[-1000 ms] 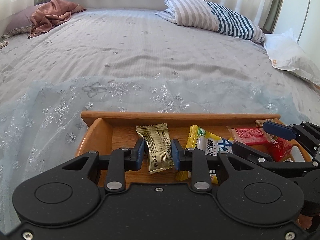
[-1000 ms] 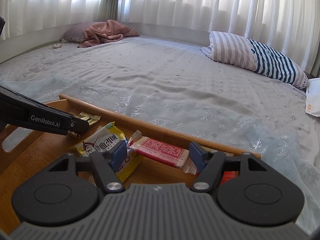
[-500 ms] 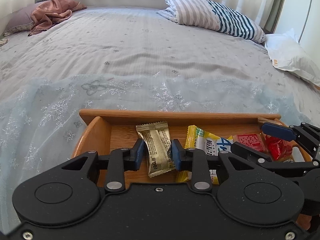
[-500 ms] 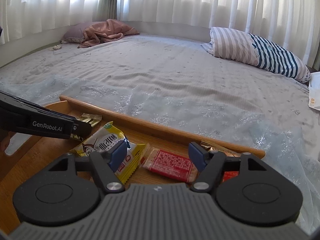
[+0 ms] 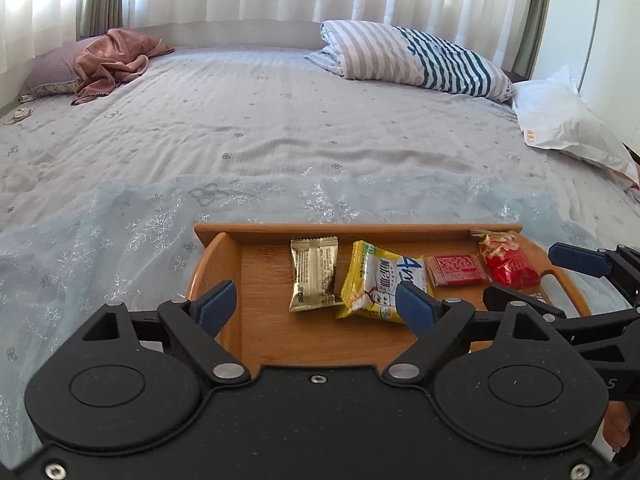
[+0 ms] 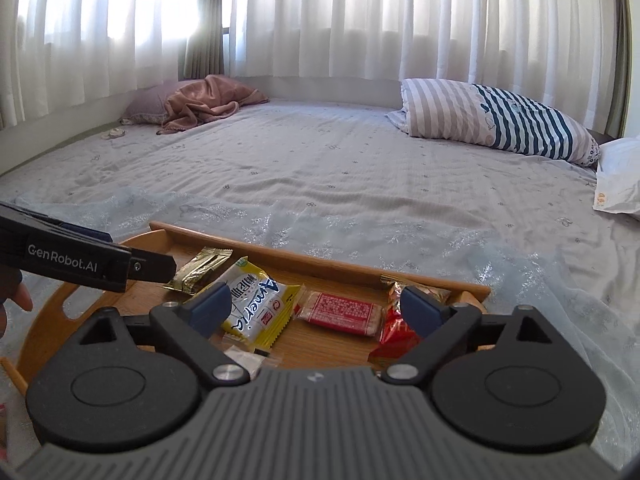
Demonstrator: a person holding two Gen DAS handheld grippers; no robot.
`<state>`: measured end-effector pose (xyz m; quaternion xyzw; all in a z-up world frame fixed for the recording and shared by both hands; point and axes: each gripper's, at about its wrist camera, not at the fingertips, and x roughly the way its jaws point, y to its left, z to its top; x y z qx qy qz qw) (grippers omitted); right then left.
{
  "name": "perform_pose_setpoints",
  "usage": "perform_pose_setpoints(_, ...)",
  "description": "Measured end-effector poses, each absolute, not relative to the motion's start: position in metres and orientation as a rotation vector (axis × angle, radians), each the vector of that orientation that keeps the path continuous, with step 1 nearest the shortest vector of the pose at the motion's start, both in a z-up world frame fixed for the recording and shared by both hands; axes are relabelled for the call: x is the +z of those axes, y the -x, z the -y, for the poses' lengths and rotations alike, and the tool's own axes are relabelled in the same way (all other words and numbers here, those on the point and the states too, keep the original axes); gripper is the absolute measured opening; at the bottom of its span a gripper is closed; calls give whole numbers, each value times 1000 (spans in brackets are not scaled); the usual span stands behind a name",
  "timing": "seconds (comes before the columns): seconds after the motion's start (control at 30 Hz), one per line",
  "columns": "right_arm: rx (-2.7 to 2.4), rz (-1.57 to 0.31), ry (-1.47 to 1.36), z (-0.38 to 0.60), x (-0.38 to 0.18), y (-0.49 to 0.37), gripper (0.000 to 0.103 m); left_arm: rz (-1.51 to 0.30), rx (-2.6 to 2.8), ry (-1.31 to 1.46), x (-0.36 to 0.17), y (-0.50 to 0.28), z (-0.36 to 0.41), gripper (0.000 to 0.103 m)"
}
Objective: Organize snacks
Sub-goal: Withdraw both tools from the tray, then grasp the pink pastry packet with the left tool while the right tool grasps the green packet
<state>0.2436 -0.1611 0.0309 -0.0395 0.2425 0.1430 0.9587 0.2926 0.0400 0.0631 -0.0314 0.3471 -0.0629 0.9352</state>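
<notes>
The left gripper (image 5: 316, 304) is hanging over the near left part of the wooden tray (image 5: 356, 231) with its jaws spread wide and nothing between them. The right gripper (image 6: 316, 306) is hovering over the near middle of the tray, jaws likewise spread and empty.

Just past the left gripper, the gold packet (image 5: 313, 274) is lying flat on the tray floor toward the far left corner, its right edge touching or slightly tucked under the yellow packet (image 5: 378, 282). Beside that, toward the far right corner, the flat red bar (image 5: 456, 270) and the crinkled red pouch (image 5: 506, 262) are sitting in a rough row along the far edge.

The step in hand looks like the lining-up of snacks inside the tray, with both tools free between placements. The next move probably calls for a fresh pick, or for closing on a packet that sits askew; the yellow one is lying at a slant in the right wrist view and overlapping its neighbour, so a light pinch at one end seems needed.

A small clear wrapper (image 6: 250, 358) is peeking out under the right gripper, mostly hidden by its body. The tray's near edge is covered in both views, and whether more snacks are waiting outside the tray cannot be told. The print on the packets is too small to read fully.
</notes>
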Motion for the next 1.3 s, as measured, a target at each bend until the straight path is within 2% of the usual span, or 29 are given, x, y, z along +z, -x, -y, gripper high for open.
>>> perform_pose_setpoints(0.17,272,-449,68,173,33,-204,103,-675,-153,16,67,-248,-35,89)
perform_pose_setpoints(0.73,116,-364,7,200,-5,-90,103,-576,-156,-13,70,-126,-30,96)
perform_pose_setpoints(0.93,123,-357,-7,200,-15,-61,103,-524,-117,-110,71,-90,-20,100)
perform_pose_setpoints(1.3,161,-359,-55,195,-21,-33,103,-541,-126,-95,82,-45,-23,100)
